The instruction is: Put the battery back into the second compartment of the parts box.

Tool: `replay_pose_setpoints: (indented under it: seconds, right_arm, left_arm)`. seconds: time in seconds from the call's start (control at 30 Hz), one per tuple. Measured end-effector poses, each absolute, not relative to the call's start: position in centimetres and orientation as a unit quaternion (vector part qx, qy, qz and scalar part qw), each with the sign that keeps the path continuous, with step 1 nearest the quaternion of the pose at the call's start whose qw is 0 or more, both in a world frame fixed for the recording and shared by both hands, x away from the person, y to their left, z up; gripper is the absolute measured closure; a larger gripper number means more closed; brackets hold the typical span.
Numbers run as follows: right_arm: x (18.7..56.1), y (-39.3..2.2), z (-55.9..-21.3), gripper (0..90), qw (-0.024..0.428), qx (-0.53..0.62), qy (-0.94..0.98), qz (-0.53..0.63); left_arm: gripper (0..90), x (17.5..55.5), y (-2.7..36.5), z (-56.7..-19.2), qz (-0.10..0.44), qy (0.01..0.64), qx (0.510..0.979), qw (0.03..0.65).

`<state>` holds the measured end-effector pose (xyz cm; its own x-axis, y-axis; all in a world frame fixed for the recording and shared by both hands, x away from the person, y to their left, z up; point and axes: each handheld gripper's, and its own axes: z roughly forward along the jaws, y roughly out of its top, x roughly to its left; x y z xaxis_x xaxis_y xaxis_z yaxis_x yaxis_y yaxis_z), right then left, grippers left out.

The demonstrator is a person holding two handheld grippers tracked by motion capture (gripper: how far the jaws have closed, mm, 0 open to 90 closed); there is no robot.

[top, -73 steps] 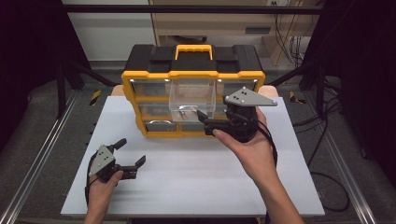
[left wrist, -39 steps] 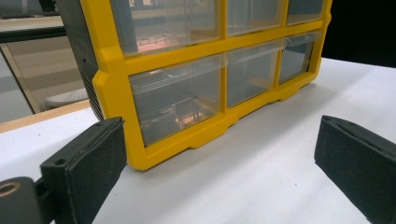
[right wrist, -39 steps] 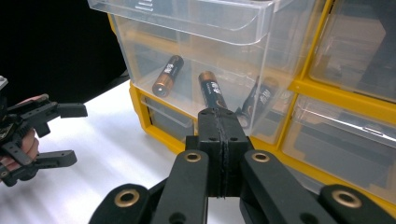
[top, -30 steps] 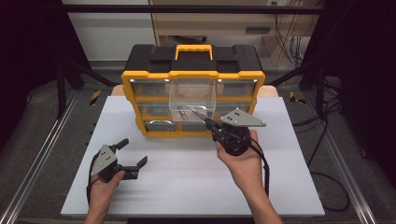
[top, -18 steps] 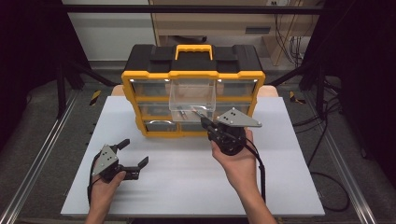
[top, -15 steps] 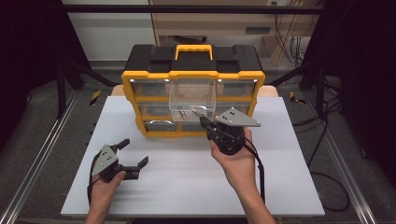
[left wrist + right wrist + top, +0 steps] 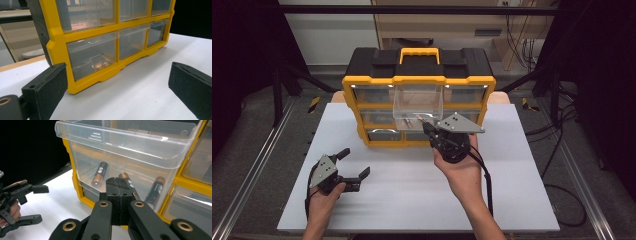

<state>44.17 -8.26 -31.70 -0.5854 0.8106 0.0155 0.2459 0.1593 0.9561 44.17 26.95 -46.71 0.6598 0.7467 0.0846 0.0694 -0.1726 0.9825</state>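
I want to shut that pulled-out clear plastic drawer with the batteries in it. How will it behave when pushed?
The clear plastic drawer will probably slide easily: it looks thin-walled and light, carried in the yellow-framed organiser. The three cylindrical batteries lie loose on its floor, so they may roll or rattle. Pushing off-centre could skew it; the shut right gripper sits near its front middle.

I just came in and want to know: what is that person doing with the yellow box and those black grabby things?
A person holds a tool in each hand at a white table. The right tool, jaws shut and holding nothing, points at a clear drawer pulled out of the yellow and black organizer. Three batteries lie inside that drawer. The left tool waits open above the table, off to the left, away from the box.
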Motion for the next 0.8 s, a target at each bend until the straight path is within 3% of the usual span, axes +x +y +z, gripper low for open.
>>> replay_pose_setpoints:
  seconds: [0.8]
  right_arm:
    - [44.05,-7.88,-31.60,90.0,0.278,0.362,0.712,0.534]
  left_arm:
    - [2.0,44.02,26.76,-46.50,0.297,0.286,0.706,0.575]
